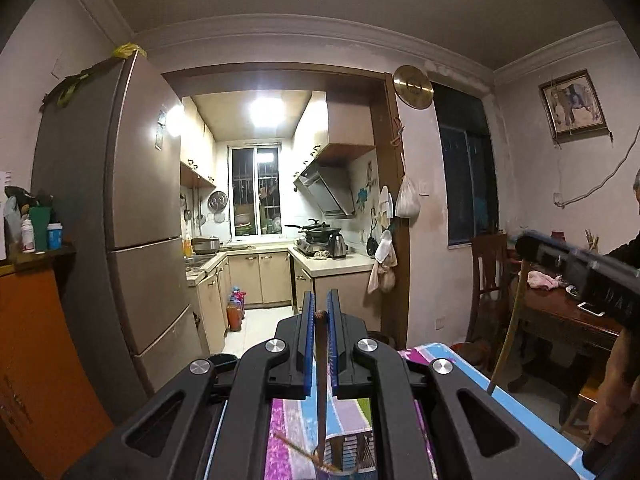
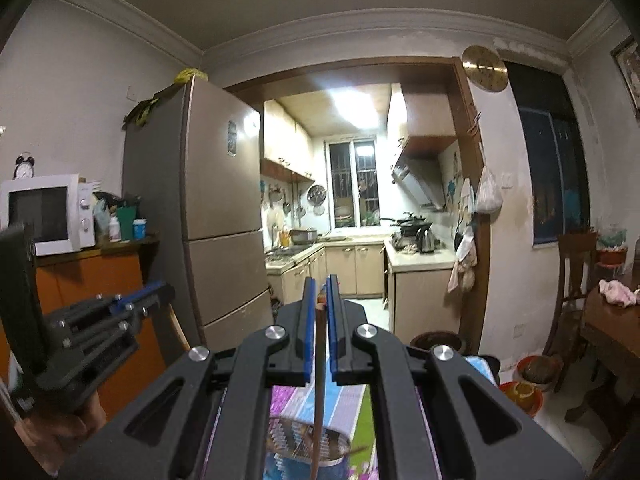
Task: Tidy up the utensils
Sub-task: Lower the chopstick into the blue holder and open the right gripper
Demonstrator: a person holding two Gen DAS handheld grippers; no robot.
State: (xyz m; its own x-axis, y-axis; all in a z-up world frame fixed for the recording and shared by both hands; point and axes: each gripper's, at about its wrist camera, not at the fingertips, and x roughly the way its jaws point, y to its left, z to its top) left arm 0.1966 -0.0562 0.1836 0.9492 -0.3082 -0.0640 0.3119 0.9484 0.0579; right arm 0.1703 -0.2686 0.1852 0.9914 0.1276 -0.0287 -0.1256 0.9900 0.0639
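Observation:
My left gripper (image 1: 319, 307) is shut on a thin brown chopstick (image 1: 321, 384) that hangs down between the blue pads toward a metal mesh utensil holder (image 1: 352, 454) on the colourful cloth. My right gripper (image 2: 320, 289) is shut on another brown chopstick (image 2: 318, 392), its lower end over the round mesh holder (image 2: 308, 438). The right gripper also shows at the right of the left wrist view (image 1: 576, 268) with its chopstick (image 1: 506, 336) hanging down. The left gripper shows at the left of the right wrist view (image 2: 132, 300).
A table with a striped colourful cloth (image 1: 452, 364) lies below both grippers. A tall fridge (image 2: 224, 216) and an orange cabinet (image 2: 100, 292) with a microwave (image 2: 44, 212) stand left. A wooden table (image 1: 568, 316) and chair (image 1: 486, 276) stand right. The kitchen doorway is ahead.

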